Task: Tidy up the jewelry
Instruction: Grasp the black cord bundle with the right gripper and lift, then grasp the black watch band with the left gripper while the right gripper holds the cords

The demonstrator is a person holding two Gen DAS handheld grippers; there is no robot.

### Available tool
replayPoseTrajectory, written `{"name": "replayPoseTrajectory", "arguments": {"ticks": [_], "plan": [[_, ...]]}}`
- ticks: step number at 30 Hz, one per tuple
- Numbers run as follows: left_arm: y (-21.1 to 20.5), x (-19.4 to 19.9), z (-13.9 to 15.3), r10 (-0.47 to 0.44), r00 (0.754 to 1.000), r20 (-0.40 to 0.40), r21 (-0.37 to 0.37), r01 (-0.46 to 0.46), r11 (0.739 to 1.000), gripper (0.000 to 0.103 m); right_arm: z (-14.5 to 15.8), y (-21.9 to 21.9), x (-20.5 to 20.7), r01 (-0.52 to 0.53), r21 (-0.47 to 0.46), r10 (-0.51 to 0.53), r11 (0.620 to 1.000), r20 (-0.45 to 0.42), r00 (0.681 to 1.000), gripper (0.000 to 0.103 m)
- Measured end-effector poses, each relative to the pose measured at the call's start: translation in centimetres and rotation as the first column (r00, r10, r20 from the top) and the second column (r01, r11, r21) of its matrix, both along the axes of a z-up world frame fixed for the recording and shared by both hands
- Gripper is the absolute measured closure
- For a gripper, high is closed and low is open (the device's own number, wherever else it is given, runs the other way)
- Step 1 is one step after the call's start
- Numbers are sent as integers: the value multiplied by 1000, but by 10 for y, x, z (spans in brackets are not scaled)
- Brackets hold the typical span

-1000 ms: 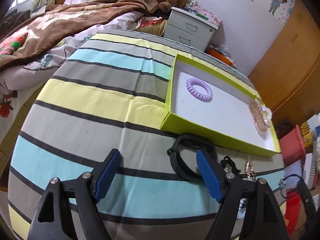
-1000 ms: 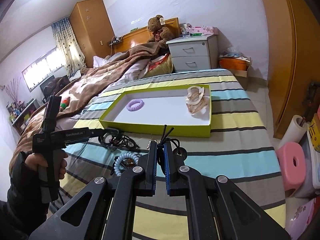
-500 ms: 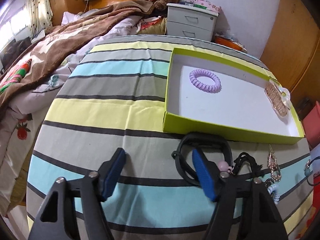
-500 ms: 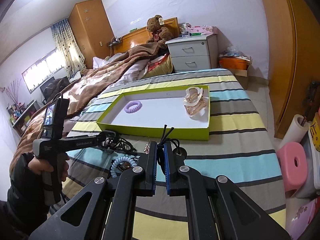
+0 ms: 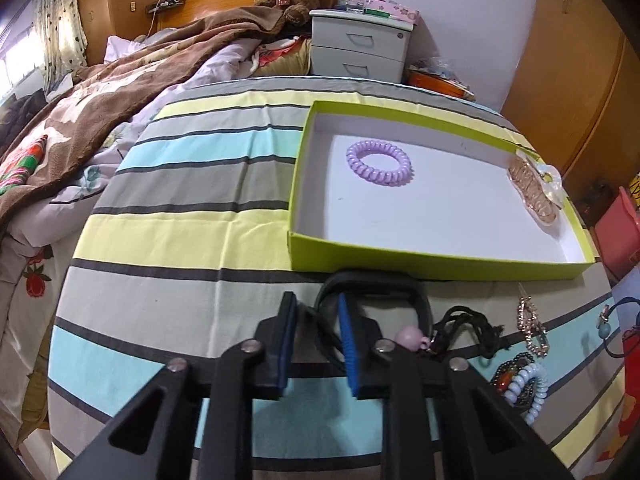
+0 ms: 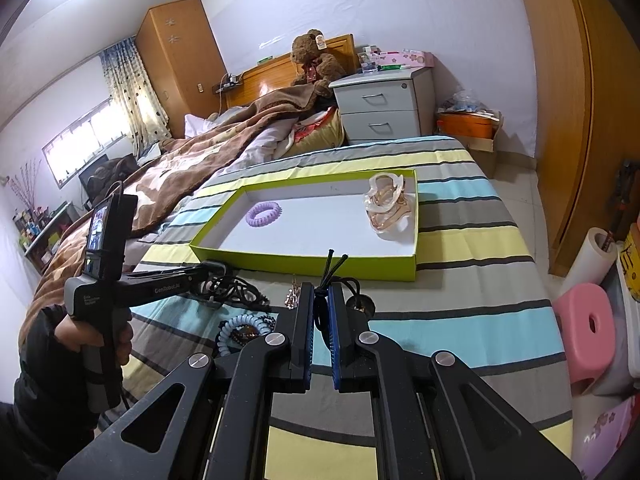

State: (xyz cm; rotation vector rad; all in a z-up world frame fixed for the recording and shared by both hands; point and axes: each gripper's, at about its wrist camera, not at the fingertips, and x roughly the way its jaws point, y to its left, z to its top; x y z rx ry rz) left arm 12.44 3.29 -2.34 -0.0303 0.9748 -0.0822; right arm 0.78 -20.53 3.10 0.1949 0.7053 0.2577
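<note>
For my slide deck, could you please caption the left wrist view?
Left tool closing around a black bracelet beside the green tray holding a purple hair tie.

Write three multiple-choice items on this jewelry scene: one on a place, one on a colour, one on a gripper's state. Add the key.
1. Where does the spiral hair tie lie?
A. inside the green tray
B. on the nightstand
C. on the brown blanket

2. What colour is that hair tie?
A. red
B. purple
C. black

3. How does the left gripper stand?
A. wide open above the tray
B. out of view
C. narrowed around the black band, which passes between its pads

Key: 1 A, it rests on the tray's white floor near the far left corner. 2 B, its coils are pale purple in both views. 3 C, the band's left side runs between the blue pads on the striped cloth.
</note>
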Motion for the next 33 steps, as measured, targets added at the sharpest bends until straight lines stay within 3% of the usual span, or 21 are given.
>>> {"name": "replayPoseTrajectory", "arguments": {"ticks": [20, 25, 33], "plan": [[11, -12, 19, 28, 998, 57, -39, -26, 999, 89, 3, -3, 0, 15, -3, -15, 1000, 13, 1000, 96], [11, -16, 31, 40, 993, 111, 9, -42, 999, 89, 4, -2, -1, 12, -2, -12, 1000, 18, 1000, 96], [-9, -28, 34, -13, 968, 249, 247, -51, 968, 89, 4, -1, -2, 12, -1, -12, 1000, 19, 1000, 96]]}}
